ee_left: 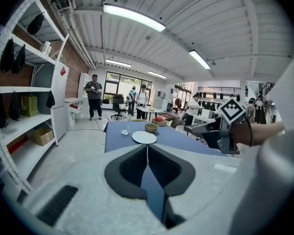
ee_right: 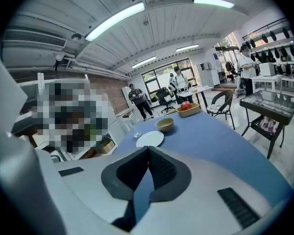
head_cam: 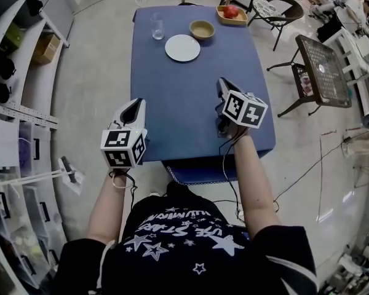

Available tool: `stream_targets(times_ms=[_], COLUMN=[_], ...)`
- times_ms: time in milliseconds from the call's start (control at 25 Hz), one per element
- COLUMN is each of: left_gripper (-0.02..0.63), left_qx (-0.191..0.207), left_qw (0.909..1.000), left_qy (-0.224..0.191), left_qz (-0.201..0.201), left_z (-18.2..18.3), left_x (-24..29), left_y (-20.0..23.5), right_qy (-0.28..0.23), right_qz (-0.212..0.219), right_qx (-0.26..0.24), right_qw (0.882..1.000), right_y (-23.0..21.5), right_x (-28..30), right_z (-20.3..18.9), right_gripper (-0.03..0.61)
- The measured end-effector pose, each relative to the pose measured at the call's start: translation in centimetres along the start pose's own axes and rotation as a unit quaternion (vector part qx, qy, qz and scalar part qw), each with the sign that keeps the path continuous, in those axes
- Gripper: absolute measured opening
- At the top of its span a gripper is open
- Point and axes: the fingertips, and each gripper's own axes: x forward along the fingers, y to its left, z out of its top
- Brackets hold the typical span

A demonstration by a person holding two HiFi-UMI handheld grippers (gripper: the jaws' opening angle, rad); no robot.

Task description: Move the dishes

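A white plate point(head_cam: 182, 48) lies at the far end of the blue table point(head_cam: 190, 115), with a tan bowl point(head_cam: 202, 29) just behind it and a clear glass point(head_cam: 157, 26) to its left. The left gripper view shows the plate point(ee_left: 144, 137), bowl point(ee_left: 151, 128) and glass point(ee_left: 125, 131) far ahead; the right gripper view shows the plate point(ee_right: 150, 139) and bowl point(ee_right: 165, 125) too. My left gripper point(head_cam: 138, 102) hangs by the table's near left edge, shut and empty point(ee_left: 147, 147). My right gripper point(head_cam: 222, 82) is over the near right part, shut on nothing point(ee_right: 148, 148).
A wooden tray with a red apple point(head_cam: 232, 13) sits at the far right corner. Chairs point(head_cam: 277, 11) stand behind the table, and a dark mesh side table point(head_cam: 323, 72) is to the right. Shelving point(head_cam: 12, 109) lines the left wall. People stand far off point(ee_left: 94, 96).
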Motion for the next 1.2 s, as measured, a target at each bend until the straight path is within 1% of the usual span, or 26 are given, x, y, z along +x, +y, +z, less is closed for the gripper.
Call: stream_targets(times_ms=[200,400,760,960,1120,1200], left_gripper=[0.023,0.023,0.023,0.023,0.023,0.023], left_qx=[-0.004,0.008,0.020,0.024,0.010,0.010], left_qw=[0.9997,0.9989,0.9974,0.9961,0.9963,0.9965], left_qy=[0.005,0.009,0.005,0.004,0.015,0.022], left_qz=[-0.023,-0.044,-0.069,-0.085,-0.084,-0.081], left_z=[-2.1,-3.8,-7.6,-9.7,-11.2,-11.7], left_x=[-4.2,-9.8,-19.7,-22.3,-23.5,-24.0], left_y=[0.1,-0.2,-1.5,-2.7,-3.4,-3.8], right_qy=[-0.011,-0.016,-0.033,-0.036,-0.023,-0.017], right_qz=[-0.019,-0.035,-0.034,-0.032,-0.035,-0.033], right_qx=[-0.009,-0.009,-0.003,-0.001,0.001,0.000], right_qw=[1.000,0.999,0.999,0.999,0.999,0.999], right_y=[3.0,6.5,12.1,13.6,13.8,13.6], right_x=[-3.8,-8.4,-17.4,-20.9,-22.7,-23.2], right_z=[-2.5,-5.5,-11.6,-14.8,-16.6,-16.9], right_gripper=[0.003,0.003,0.003,0.003,0.003,0.003])
